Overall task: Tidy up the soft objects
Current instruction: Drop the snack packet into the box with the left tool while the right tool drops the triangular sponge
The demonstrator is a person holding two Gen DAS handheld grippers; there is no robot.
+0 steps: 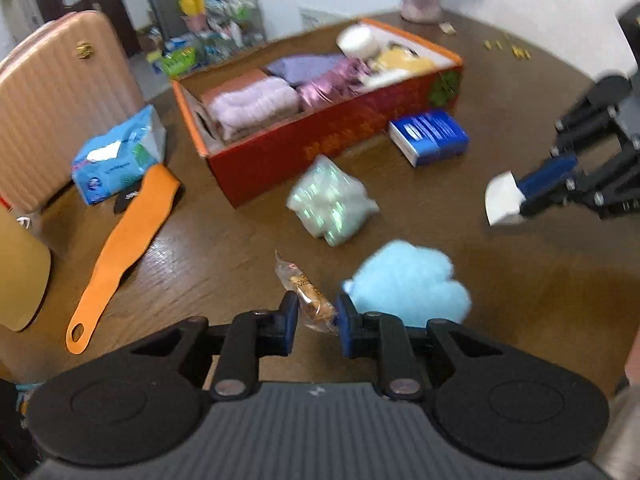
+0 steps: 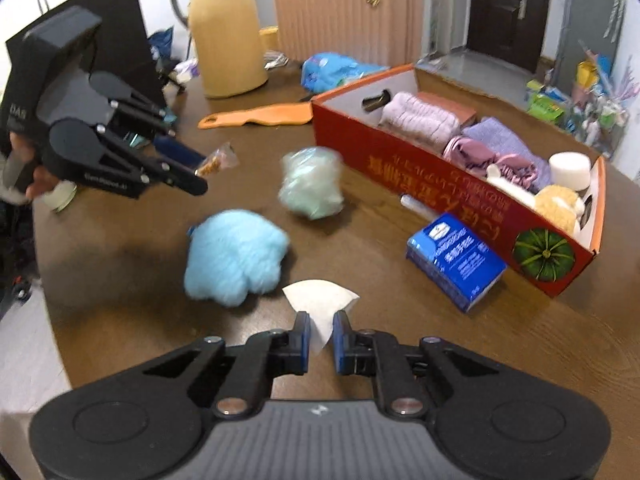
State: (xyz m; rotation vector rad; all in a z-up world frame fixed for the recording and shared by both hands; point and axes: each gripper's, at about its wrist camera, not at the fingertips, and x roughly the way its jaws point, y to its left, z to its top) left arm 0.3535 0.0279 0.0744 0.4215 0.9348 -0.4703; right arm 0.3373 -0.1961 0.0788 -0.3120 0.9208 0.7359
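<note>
Lying loose on wood table [image 2: 520, 344]: one fluffy blue puff [image 2: 234, 258], one bagged green puff [image 2: 312, 184]. Left gripper [image 1: 316, 314] pinches crinkly snack wrapper [image 1: 308, 296]; right gripper [image 2: 320, 334] clamps white paper piece [image 2: 320, 300].

Fluffy blue plush [image 2: 236, 254], seemingly wooden table [image 2: 400, 340]

A fluffy light-blue plush [image 1: 408, 288] lies on the brown table [image 1: 500, 280], near and centre. Just beyond it sits a pale green soft bundle in clear wrap [image 1: 332, 202], close to the long red box [image 1: 320, 140]. Inside the box, folded lilac and purple cloths [image 1: 256, 106] lie side by side, with a yellow plush [image 2: 558, 206] at its far right end.
</note>
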